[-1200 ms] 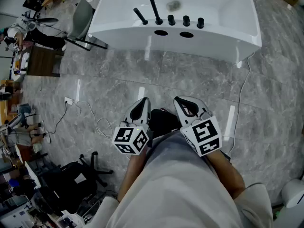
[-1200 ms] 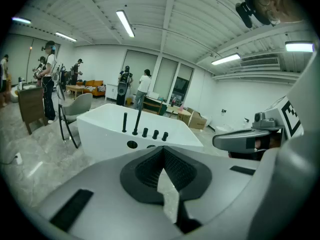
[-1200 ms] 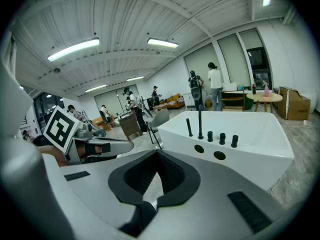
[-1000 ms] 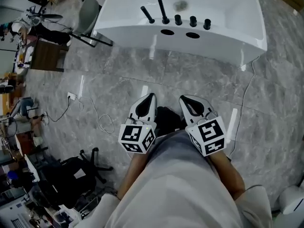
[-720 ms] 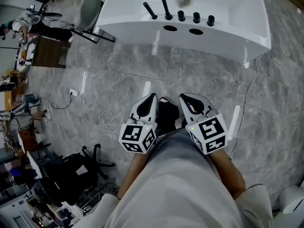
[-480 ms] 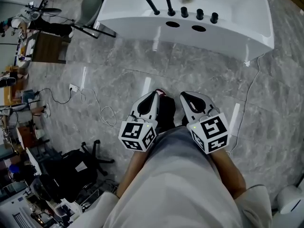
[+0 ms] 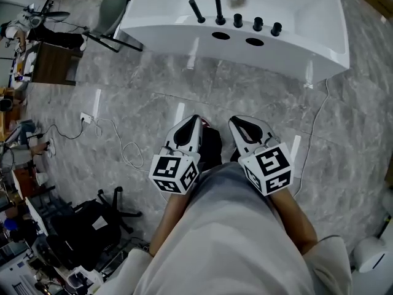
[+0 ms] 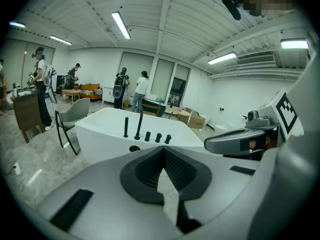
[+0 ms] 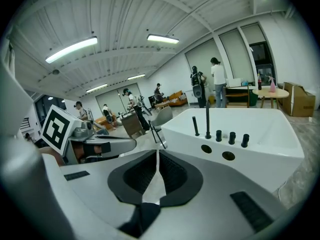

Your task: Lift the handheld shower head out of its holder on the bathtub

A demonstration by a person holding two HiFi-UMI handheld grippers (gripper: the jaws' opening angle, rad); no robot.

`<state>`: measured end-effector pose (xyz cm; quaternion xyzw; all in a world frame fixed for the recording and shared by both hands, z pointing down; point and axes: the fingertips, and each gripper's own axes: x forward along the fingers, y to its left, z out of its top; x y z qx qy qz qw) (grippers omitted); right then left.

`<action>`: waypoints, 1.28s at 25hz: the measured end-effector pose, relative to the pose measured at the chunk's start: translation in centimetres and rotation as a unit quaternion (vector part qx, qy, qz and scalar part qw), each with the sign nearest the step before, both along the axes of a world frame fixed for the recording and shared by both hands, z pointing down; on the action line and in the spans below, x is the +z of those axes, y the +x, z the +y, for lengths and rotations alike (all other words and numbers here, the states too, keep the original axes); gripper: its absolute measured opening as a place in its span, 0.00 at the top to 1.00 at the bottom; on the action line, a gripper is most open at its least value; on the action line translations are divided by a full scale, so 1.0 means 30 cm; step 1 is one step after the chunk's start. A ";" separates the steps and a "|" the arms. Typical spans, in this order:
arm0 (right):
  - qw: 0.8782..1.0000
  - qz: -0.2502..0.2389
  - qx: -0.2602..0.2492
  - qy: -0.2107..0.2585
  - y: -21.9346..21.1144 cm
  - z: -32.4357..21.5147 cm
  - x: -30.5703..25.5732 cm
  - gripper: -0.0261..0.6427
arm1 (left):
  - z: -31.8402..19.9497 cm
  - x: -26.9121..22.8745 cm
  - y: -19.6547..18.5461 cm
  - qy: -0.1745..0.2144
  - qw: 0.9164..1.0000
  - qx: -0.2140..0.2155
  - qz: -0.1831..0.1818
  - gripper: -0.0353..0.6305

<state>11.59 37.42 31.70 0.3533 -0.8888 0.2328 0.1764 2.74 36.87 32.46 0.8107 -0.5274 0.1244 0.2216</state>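
and here the person stands well short of the bathtub (image 7: 307, 54), which fills the top of the head view, with grey tiled floor (image 7: 153, 97) between them. both tools ride low in mid-frame, side by side just ahead of the body, noses aimed up-frame at the tub. left gripper (image 7: 196, 120): jaws pressed together, nothing between them. right gripper (image 7: 234, 121): same story, pads closed on air. makes sense, there's nothing to grab out here, and carrying them closed and tucked in suits an approach.

the prize sits on the tub's near rim, top centre, in a row of black fittings. the slim black stick leaning left at the row's left end looks to be the handheld shower head (image 7: 196, 10), seated in its holder (image 7: 202, 21) and untouched. just right of it rises the tall spout (image 7: 216, 2), then three stubby knobs (image 7: 258, 23). both gripper views frame that row straight over their closed jaws, so the aim is lined up.

judging from here, the task has barely begun: close the gap, open one gripper, and take the handle from its left side, clear of the spout just beside it. a grey chair (image 7: 109, 17) sits off the tub's left corner and a white cable (image 7: 126, 155) loops on the floor at left, both off the direct line.
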 end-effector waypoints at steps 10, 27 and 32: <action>0.999 0.006 -0.032 -0.012 -0.222 -0.110 0.021 0.93 | -0.139 0.010 -0.160 -0.008 1.000 0.015 0.010 0.94; 0.999 0.037 -0.034 0.008 -0.622 -0.307 -0.023 0.93 | -0.339 -0.024 -0.468 -0.001 0.997 0.053 0.052 0.94; 0.998 0.040 -0.038 0.009 -0.683 -0.316 -0.026 0.93 | -0.340 -0.012 -0.486 -0.002 0.995 0.072 0.067 0.94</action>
